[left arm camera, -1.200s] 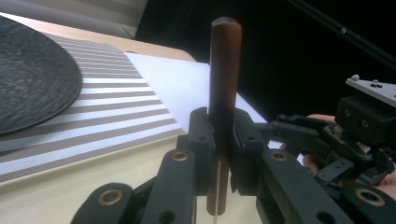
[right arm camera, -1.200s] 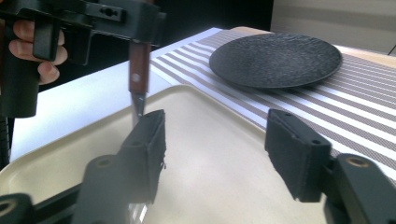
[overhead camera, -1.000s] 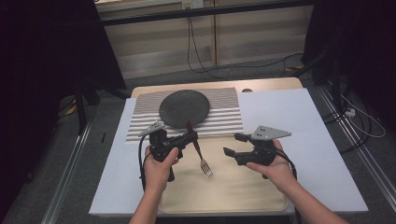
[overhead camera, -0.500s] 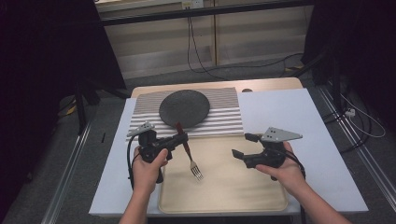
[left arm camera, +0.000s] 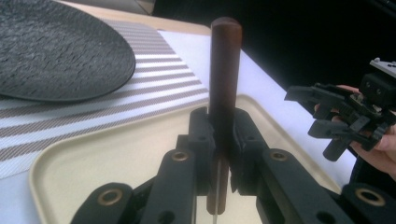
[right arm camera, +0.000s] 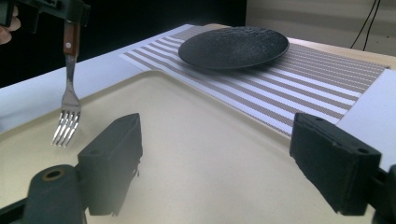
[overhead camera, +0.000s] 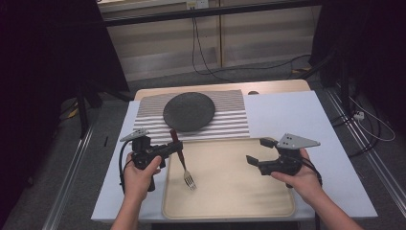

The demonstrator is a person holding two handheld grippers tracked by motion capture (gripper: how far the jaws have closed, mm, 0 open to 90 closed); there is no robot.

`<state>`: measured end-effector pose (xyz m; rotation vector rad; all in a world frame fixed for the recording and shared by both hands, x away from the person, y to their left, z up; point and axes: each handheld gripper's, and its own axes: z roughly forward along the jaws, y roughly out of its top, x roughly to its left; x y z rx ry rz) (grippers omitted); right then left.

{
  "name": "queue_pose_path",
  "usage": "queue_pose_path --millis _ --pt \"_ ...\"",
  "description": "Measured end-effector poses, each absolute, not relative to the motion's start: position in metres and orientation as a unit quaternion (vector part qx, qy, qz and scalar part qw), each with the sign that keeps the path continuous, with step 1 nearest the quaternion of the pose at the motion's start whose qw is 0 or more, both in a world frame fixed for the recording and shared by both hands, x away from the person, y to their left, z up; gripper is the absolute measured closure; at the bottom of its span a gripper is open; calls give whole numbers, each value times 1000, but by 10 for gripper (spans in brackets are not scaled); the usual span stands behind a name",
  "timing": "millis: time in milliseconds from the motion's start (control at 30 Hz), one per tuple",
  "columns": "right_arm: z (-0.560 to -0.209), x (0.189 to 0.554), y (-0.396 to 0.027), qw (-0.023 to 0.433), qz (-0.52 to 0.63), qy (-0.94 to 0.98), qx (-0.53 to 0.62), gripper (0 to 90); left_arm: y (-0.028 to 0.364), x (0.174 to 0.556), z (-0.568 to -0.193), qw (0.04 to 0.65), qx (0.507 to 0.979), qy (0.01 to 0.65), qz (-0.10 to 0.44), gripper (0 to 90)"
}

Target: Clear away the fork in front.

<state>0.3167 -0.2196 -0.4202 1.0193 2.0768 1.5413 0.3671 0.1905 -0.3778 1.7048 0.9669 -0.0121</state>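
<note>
A fork [overhead camera: 182, 164] with a brown wooden handle [left arm camera: 225, 70] hangs tines down over the left part of the beige tray [overhead camera: 230, 206]. My left gripper [overhead camera: 174, 145] is shut on that handle, which stands up between its jaws in the left gripper view. In the right gripper view the fork [right arm camera: 69, 93] dangles at the far left, its tines just above the tray. My right gripper [overhead camera: 257, 151] hovers over the tray's right side. Its jaws have just been opening and nothing is between them [right arm camera: 219, 154].
A dark round plate [overhead camera: 188, 111] rests on a striped placemat [overhead camera: 230, 125] behind the tray. A white sheet [overhead camera: 297, 115] covers the table on both sides. Cables lie on the floor beyond the table's far edge.
The left hand has carried the fork to the left, and the right hand has drifted right, so the grippers stand further apart. The right jaws are wider than before.
</note>
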Motion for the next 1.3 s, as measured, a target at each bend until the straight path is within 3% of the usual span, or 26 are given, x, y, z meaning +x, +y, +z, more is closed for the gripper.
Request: queue_pose_path --millis 567,1300 --pt "-421 307 -233 189 531 741 365 144 204 368 -389 528 737 419 -44 809" --pt "-433 300 -241 185 534 735 375 141 192 375 -433 493 762 420 7 711"
